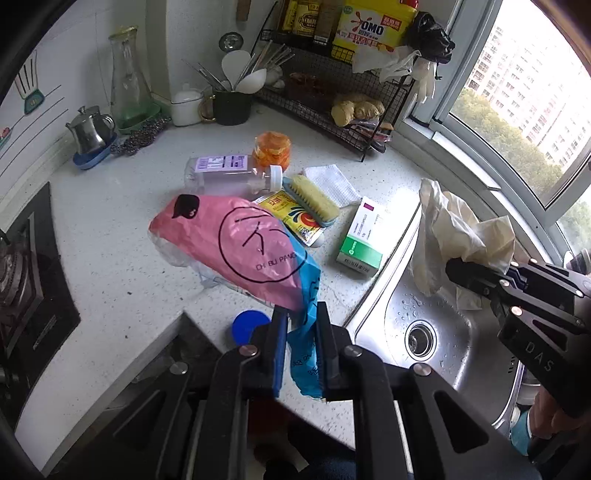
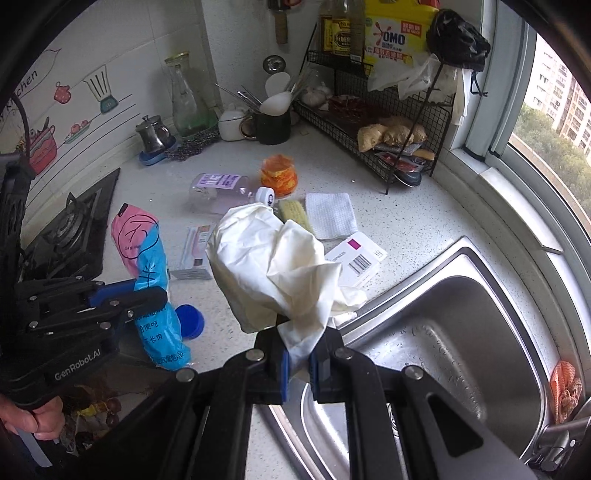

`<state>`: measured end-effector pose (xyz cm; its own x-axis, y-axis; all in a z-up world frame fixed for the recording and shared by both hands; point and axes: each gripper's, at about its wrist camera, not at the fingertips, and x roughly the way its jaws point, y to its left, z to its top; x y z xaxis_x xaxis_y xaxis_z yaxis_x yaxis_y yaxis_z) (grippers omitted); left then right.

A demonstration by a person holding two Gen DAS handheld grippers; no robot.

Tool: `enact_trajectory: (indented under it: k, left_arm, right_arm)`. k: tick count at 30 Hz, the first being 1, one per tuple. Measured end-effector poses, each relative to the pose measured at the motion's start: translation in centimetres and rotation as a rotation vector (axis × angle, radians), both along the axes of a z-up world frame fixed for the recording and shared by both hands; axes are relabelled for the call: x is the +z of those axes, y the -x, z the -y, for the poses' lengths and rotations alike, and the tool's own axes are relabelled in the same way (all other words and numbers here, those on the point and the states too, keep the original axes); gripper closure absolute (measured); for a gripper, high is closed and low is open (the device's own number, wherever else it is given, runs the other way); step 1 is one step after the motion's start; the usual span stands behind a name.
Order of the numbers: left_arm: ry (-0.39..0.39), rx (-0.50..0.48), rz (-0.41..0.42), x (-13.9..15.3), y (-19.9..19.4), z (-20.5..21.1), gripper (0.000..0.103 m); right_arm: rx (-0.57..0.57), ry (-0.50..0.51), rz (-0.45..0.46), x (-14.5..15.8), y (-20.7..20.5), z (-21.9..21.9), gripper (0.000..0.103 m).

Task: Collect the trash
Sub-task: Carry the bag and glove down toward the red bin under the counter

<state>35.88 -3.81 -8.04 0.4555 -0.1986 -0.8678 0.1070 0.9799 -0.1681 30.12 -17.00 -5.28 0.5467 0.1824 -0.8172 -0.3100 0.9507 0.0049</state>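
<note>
The left claw (image 1: 301, 317) is clenching the blue tail of a pink-and-blue plastic bag (image 1: 255, 251) printed "CHI BU PANG", its pink end hanging over the speckled table (image 1: 110, 240). The right claw (image 2: 298, 356) is gripping one crumpled cream rubber glove (image 2: 273, 266) beside the steel sink (image 2: 461, 332). A yellow "OMO" pack (image 1: 369, 27) is standing on the wire rack (image 1: 325, 110). "GenRobot.AI" is showing only in the right view, "DAS" only in the left. One blue cap (image 2: 190, 320) is lying near the bag.
</note>
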Motion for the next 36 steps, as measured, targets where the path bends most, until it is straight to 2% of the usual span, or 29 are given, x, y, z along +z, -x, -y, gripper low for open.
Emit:
enact_trajectory:
  k: [9,16,19,26,30,36]
  left_arm:
    - [-0.015,0.058,0.049,1.4,7.2,-4.6,0.091]
    - [-0.031,0.115,0.001,-0.3,13.5,-8.5,0.091]
    - [-0.047,0.128,-0.049,-2.6,15.6,-9.5,0.091]
    - [-0.048,0.165,-0.213,-10.5,19.1,-11.0,0.091]
    - [-0.032,0.174,-0.285,-14.6,19.6,-11.1,0.091]
    - [0.024,0.163,-0.331,-21.8,18.4,-10.8,0.091]
  right_arm:
    - [0.078,-0.005,0.045,1.2,6.3,-5.7,0.096]
    - [0.161,-0.009,0.026,0.1,10.9,-9.6,0.096]
    - [0.180,0.003,-0.017,-2.2,12.5,-11.0,0.096]
    - [0.186,0.032,-0.160,-10.0,13.8,-12.7,0.096]
    - [0.185,0.055,-0.227,-13.9,14.1,-12.9,0.096]
    - [0.142,0.099,-0.279,-21.1,12.7,-12.9,0.096]
